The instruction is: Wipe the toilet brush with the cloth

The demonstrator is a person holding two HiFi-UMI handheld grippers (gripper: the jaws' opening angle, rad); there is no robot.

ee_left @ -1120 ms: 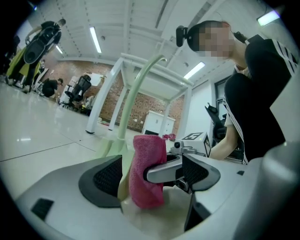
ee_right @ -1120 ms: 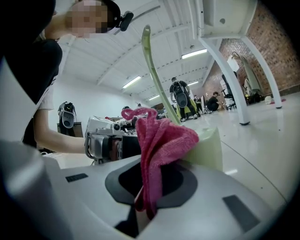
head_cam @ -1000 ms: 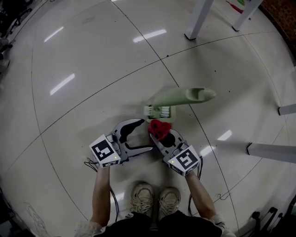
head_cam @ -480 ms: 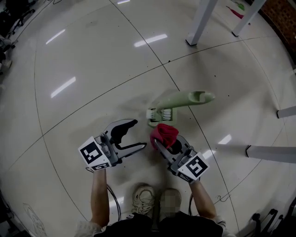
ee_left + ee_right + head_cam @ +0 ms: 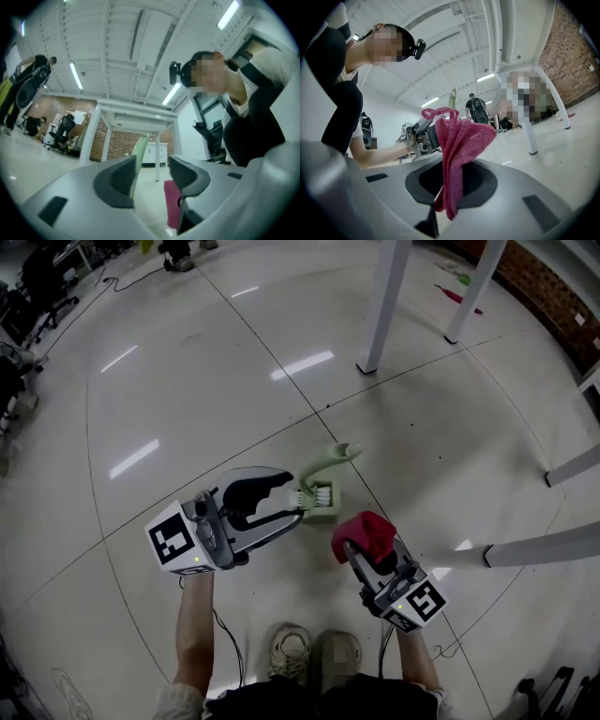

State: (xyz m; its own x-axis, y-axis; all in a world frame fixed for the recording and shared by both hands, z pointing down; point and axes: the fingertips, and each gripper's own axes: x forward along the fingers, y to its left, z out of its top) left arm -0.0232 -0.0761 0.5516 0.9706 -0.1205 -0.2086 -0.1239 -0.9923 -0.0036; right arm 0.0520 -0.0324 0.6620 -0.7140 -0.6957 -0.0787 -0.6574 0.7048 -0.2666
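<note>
Toilet brush (image 5: 323, 491): pale green with white bristles, head end right at the tips of the left gripper, handle curling up and away toward the table legs. Looks lifted off the floor, but hard to swear to that from above.
Left gripper (image 5: 298, 506): jaws narrow, just been closing, pinched on the brush's head end. Left gripper view: toilet brush (image 5: 139, 149) hugging the left pad, sliver of floor showing beside the other pad.
Right gripper (image 5: 358, 552): clamped tight on the cloth, pads pretty much together, fabric squeezed in between.
Cloth (image 5: 367, 531): red-pink terry, bunched in a lump above the right jaws. Right gripper view: one fold (image 5: 461, 140) hanging down between them.
Brush vs cloth: just beside each other, cloth to the right and a bit nearer the person, not touching.
Floor (image 5: 187, 381): glossy pale tiles, streaks of light on them.
Table legs (image 5: 380, 306): white, well beyond the brush.
Shoes (image 5: 314, 651): light-coloured, below both grippers in the head view.
</note>
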